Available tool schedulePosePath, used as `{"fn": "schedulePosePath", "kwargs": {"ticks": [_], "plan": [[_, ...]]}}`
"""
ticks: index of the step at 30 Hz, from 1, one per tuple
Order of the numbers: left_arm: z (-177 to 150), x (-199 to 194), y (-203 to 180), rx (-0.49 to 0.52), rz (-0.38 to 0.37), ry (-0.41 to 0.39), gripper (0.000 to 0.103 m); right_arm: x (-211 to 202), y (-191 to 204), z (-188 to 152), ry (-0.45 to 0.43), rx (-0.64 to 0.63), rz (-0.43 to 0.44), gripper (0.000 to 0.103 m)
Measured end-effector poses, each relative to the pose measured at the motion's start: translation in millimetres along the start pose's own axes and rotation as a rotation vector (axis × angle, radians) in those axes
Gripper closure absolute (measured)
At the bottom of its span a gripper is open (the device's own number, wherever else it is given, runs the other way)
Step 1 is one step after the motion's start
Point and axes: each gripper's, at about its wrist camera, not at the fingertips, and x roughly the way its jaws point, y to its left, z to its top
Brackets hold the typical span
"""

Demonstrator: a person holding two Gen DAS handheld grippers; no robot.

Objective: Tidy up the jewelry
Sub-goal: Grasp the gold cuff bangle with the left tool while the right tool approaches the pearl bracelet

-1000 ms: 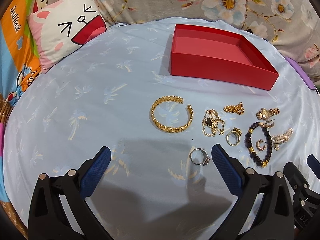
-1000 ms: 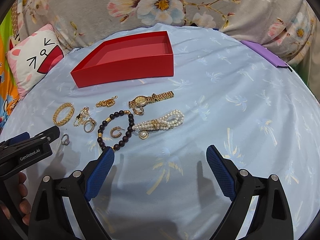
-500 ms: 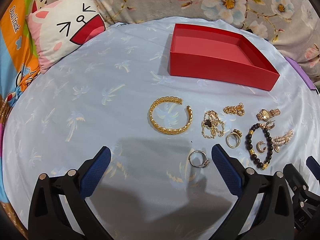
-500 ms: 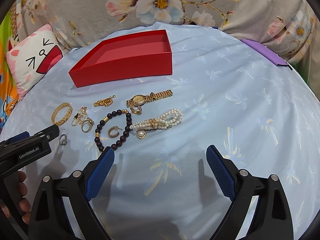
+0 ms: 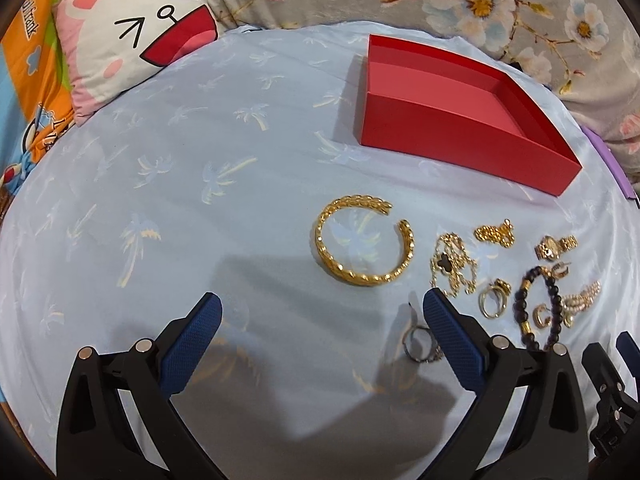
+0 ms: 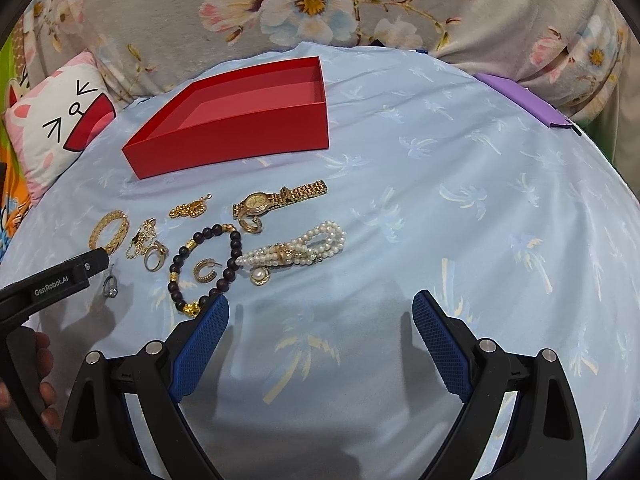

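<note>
An empty red box stands at the back of the blue sheet. In front of it lie a gold cuff bangle, a gold chain with a black clover, a gold ring, a dark bead bracelet, a gold watch, a pearl bracelet and a silver ring. My left gripper is open, just short of the bangle, its right finger beside the silver ring. My right gripper is open and empty, near the bead bracelet.
A cartoon cat pillow lies at the back left. A floral blanket runs along the back. A purple flat object lies at the right edge. The left gripper's body shows in the right wrist view beside the jewelry.
My left gripper has moved forward and a little right, so its right finger now partly covers the silver ring. My right gripper has edged closer to the bead bracelet.
</note>
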Motion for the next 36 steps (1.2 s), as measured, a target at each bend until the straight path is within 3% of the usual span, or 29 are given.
{"fn": "schedulePosePath", "kwargs": {"ticks": [5,13,16,18,20,27,36], "plan": [[7,14,-7,0.051,0.037,-0.006,0.005,4,-3,2,0.006,0.004,0.008,0.012],[25,25,-10,0.049,0.026,-0.027,0.009,13,-3,8,0.015,0.012,0.018,0.012],[26,23,-12,0.059,0.018,-0.044,0.019,15,-3,9,0.021,0.011,0.025,0.012],[25,20,-15,0.076,0.009,-0.057,0.038,17,-2,10,0.024,0.012,0.027,0.017],[23,17,-17,0.088,-0.006,-0.059,0.047,18,-3,11,0.028,0.015,0.029,0.019],[16,7,-17,0.086,-0.078,-0.046,0.048,21,-4,15,0.039,0.027,0.029,0.033],[11,-19,-5,0.057,-0.119,-0.072,0.048,16,-3,16,0.039,0.052,0.086,0.036]]}}
